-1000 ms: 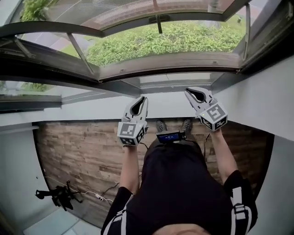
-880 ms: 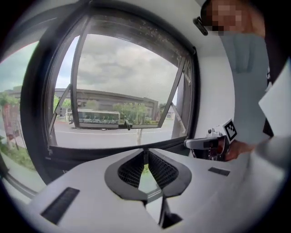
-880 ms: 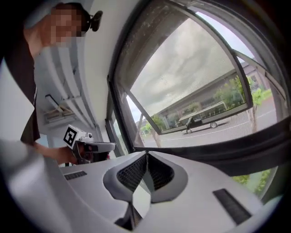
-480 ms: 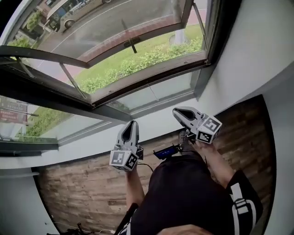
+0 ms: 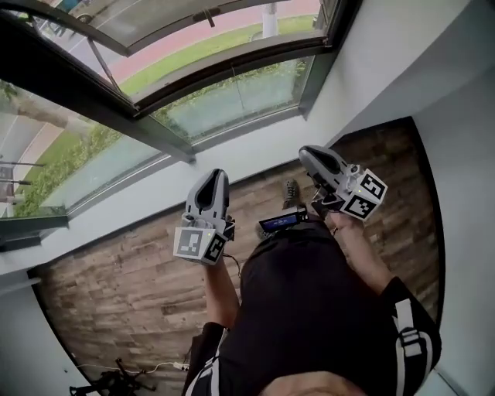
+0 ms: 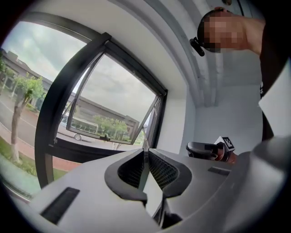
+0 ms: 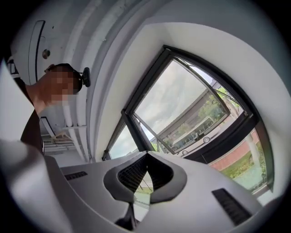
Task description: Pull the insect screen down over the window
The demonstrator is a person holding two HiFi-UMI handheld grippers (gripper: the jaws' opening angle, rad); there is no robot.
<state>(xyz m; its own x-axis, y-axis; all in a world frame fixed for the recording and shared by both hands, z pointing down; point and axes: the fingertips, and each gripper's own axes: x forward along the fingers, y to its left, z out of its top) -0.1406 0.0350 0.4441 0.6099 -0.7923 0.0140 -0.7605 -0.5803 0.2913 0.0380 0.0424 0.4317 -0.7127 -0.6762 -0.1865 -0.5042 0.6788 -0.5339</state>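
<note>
The dark-framed window [image 5: 93, 93] fills the upper left of the head view, its sash [image 5: 193, 15] swung open outward over grass and a road. No insect screen or pull bar can be made out in any view. My left gripper [image 5: 214, 176] is held over the wooden floor, below the white sill, jaws shut and empty. My right gripper [image 5: 306, 155] is beside it to the right, near the sill's end, also shut with nothing in it. The left gripper [image 6: 145, 152] points at the open sash [image 6: 113, 95]. Beyond the right gripper [image 7: 147, 155] the window [image 7: 182, 104] shows too.
A white sill [image 5: 232, 155] runs under the glass and a white wall [image 5: 402, 69] closes the right side. The floor [image 5: 116, 294] is wood plank. A small black device [image 5: 280, 222] hangs at the person's chest. A cable and a black object [image 5: 116, 380] lie at the bottom left.
The head view has swung, so the window slid up and to the left. Both grippers now sit lower against the floor, farther from the glass, still side by side.
</note>
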